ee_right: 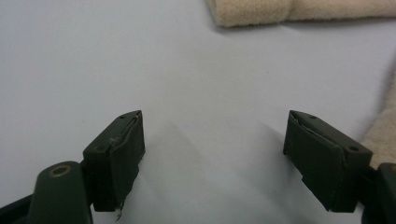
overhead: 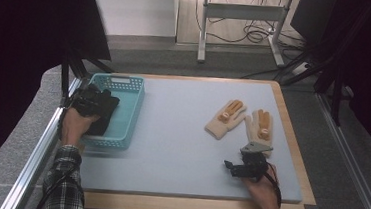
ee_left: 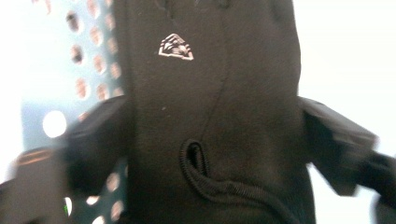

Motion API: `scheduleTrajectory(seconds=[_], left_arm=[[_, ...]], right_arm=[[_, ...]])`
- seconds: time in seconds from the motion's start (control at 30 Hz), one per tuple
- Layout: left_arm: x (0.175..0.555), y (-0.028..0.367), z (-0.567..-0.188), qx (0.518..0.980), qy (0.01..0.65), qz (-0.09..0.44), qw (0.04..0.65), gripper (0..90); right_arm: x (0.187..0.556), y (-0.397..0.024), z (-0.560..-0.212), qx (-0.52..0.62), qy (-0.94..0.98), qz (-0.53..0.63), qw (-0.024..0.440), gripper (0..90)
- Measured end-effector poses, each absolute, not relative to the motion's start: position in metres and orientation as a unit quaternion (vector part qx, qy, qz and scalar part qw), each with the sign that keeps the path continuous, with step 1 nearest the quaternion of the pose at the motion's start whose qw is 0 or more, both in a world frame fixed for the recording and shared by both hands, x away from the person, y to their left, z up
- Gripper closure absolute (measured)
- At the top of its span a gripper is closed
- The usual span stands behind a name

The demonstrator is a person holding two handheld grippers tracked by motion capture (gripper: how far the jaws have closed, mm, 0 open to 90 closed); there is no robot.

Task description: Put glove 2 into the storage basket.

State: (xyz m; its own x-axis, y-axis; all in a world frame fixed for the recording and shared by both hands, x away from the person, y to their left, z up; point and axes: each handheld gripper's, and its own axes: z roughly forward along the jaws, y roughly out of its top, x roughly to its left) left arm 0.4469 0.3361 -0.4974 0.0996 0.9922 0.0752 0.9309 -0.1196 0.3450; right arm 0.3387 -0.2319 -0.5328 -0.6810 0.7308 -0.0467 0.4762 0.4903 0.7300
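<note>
A black glove (ee_left: 215, 84) with a small pale logo lies between the two jaws of my left gripper (ee_left: 212, 140). The jaws stand apart on either side of it, and the glove looks flat, not pinched. In the high view this left gripper (overhead: 105, 106) hovers over the teal basket (overhead: 125, 85) at the table's left, with the black glove (overhead: 102, 125) in the basket. My right gripper (overhead: 228, 168) is open and empty above the grey mat (ee_right: 196, 70). Two tan gloves (overhead: 226, 119) (overhead: 261, 125) lie on the mat just beyond it.
The basket wall (ee_left: 93, 60) with its holes shows behind the black glove. The cuff of one tan glove (ee_right: 261, 11) sits ahead of the right jaws, and the other tan glove (ee_right: 383, 135) is beside the right jaw. A wooden table edge (overhead: 296, 143) borders the mat.
</note>
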Motion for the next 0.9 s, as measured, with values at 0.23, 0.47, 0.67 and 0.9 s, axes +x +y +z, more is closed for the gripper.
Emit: scheduleTrajectory(seconds=[0.23, 0.47, 0.67, 0.9], left_arm=[[0.461, 0.331, -0.493, 0.715, 0.668, 0.168, 0.12, 31.6], [0.461, 0.333, -0.488, 0.727, 0.661, 0.129, 0.131, 6.0], [0.446, 0.342, -0.465, 0.719, 0.658, 0.163, 0.153, 16.3], [0.455, 0.334, -0.488, 0.735, 0.652, 0.137, 0.123, 43.7]], right_arm=[[0.339, -0.232, -0.533, 0.357, 0.845, 0.357, 0.178, 20.1], [0.339, -0.232, -0.533, 0.358, 0.844, 0.357, 0.178, 20.1], [0.339, -0.232, -0.533, 0.357, 0.845, 0.356, 0.179, 20.1], [0.339, -0.232, -0.533, 0.357, 0.845, 0.357, 0.179, 20.1]])
